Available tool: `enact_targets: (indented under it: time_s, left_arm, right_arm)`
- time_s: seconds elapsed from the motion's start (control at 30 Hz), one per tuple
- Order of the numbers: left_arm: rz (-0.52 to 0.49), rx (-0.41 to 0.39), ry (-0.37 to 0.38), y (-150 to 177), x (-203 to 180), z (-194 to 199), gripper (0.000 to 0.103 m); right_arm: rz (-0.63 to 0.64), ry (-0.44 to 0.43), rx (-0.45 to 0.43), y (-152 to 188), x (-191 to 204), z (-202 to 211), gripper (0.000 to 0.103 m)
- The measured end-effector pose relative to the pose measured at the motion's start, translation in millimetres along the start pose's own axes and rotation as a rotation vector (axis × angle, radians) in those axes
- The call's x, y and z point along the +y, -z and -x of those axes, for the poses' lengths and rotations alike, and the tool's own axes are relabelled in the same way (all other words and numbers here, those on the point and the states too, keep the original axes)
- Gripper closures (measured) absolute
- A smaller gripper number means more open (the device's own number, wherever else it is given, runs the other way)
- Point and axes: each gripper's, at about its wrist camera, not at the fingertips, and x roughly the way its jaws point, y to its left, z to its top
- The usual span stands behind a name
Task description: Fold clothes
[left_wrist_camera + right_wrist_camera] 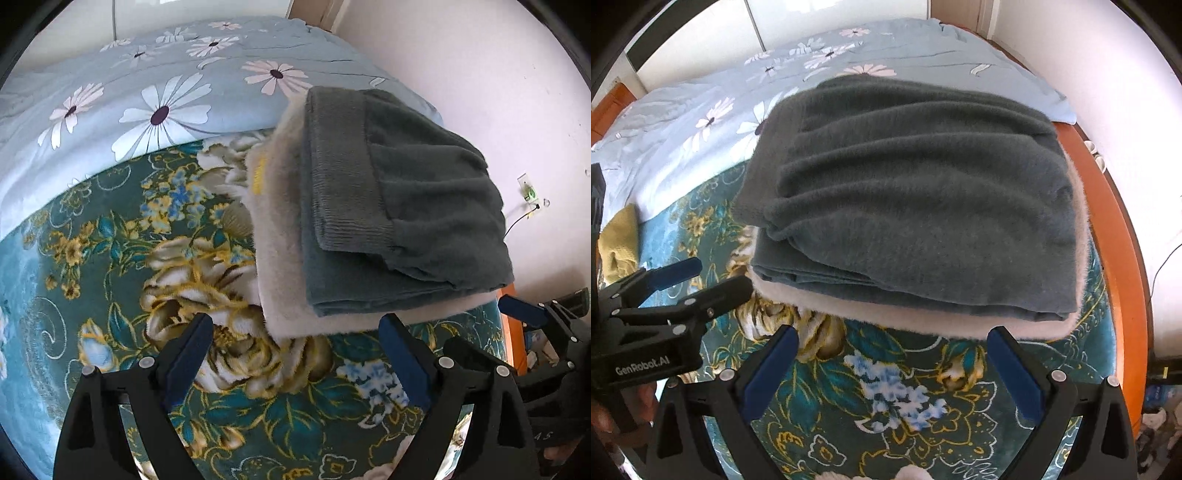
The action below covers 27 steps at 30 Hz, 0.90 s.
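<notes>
A folded dark grey-green garment point(399, 206) point(916, 192) lies on a folded white fluffy garment point(280, 288) point(923, 317). The stack rests on the green floral blanket point(110, 258) point(886, 387) of a bed. My left gripper point(295, 325) point(713, 280) hovers just in front of the stack's near left corner, its jaws wide open with nothing between them. Pointing down at the near edge of the stack, my right gripper point(892, 332) point(550, 304) is also open and holds nothing. No blue pad touches the cloth.
A light-blue daisy quilt point(129, 110) point(701, 122) covers the far part of the bed. A yellow cloth point(618, 236) lies at the left. The orange wooden bed frame point(1123, 221) runs along the right beside the white wall, where a socket point(530, 194) has a cable.
</notes>
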Motion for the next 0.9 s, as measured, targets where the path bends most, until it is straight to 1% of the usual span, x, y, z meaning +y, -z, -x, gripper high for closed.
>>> enact_targets:
  time_s: [0.17, 0.3, 0.63, 0.9]
  left_arm:
    - [-0.01, -0.002, -0.034, -4.9, 6.9, -10.4, 0.012]
    - [-0.005, 0.0, -0.02, -9.0, 12.3, -16.5, 0.012]
    - [-0.07, 0.019, 0.0, -14.6, 15.8, -24.7, 0.012]
    - [-0.075, 0.028, 0.003, -16.6, 16.3, -28.5, 0.012]
  right_arm:
    - [0.009, 0.008, 0.023, -5.3, 5.5, -9.8, 0.0]
    - [0.002, 0.013, 0.034, -10.5, 8.3, -15.9, 0.0]
    - [0.011, 0.019, 0.05, -16.3, 13.9, -24.2, 0.0]
    - [0.002, 0.018, 0.061, -13.9, 14.5, -28.1, 0.0]
